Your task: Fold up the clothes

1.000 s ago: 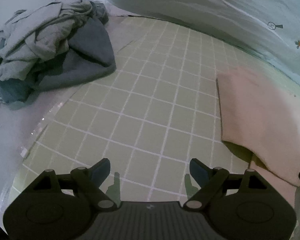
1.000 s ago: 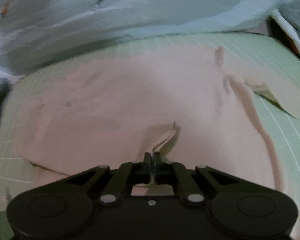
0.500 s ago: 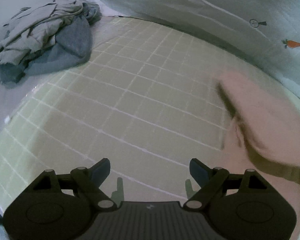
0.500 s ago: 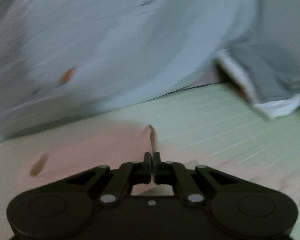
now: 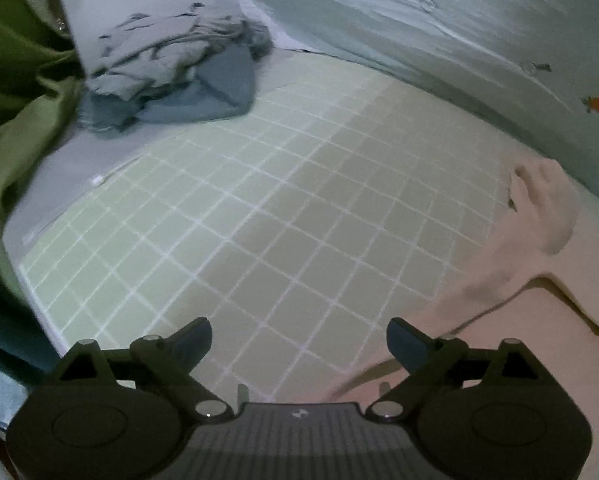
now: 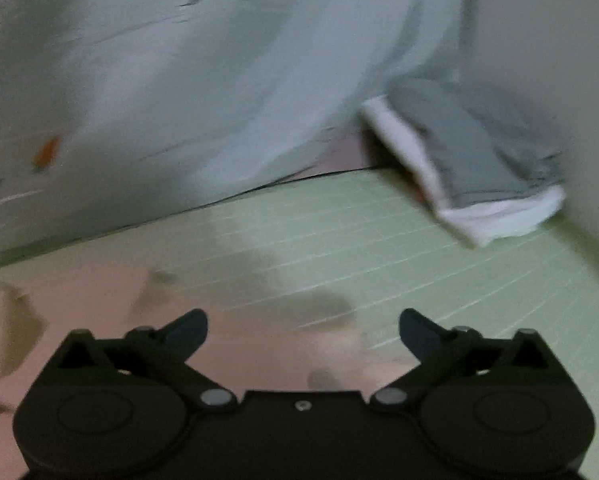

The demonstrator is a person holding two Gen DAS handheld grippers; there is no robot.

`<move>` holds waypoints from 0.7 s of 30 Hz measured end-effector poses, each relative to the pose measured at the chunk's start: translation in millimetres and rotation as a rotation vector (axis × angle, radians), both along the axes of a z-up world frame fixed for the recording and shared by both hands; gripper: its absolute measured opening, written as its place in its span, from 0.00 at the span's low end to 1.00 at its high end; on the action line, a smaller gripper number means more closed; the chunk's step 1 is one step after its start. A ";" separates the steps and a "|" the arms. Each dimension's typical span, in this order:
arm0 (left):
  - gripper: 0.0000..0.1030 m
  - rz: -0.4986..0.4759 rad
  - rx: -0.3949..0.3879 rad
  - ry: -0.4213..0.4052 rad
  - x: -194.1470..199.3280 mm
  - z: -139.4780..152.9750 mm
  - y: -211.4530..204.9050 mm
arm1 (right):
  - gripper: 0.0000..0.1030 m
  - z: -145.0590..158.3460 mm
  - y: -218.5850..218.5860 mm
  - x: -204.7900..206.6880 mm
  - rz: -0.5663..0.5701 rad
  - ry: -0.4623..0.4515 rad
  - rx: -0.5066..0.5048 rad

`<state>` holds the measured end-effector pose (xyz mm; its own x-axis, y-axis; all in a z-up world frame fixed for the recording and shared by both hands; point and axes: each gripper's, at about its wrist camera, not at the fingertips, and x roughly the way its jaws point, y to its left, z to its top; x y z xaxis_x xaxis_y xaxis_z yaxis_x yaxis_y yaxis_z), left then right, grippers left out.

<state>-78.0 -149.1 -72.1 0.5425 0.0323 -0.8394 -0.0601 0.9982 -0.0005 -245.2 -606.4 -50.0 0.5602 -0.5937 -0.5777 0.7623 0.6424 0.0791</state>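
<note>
We judge the pink garment [image 5: 531, 288] to be light, limp and a little clingy: thin cloth that drapes, creases and slides over the green checked mat [image 5: 259, 216] when pulled, with nothing in it to break. A pinch at a hem or corner, one on each side of the same edge, looks like the best hold, because a grab in the middle would only bunch it.

Seen from the left gripper [image 5: 298, 338], whose jaws stand wide and empty, the garment lies on the mat to the right, its edge running under the right-hand jaw, with a rumpled fold further off.

The right gripper [image 6: 303, 330] has just been opening; nothing is between its jaws now, and the garment [image 6: 99, 312] lies flat beneath and left of them
</note>
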 end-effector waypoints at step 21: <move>0.92 -0.415 -0.050 -0.017 110.6 -0.1 151.6 | 1.00 -15.5 333.8 86.5 0.023 0.043 0.086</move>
<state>32.6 2.6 -72.2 0.5150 -0.2322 -0.8252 0.3473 0.9366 -0.0468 -158.7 -272.6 -65.5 0.5470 -0.5276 -0.6500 0.7510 0.6523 0.1025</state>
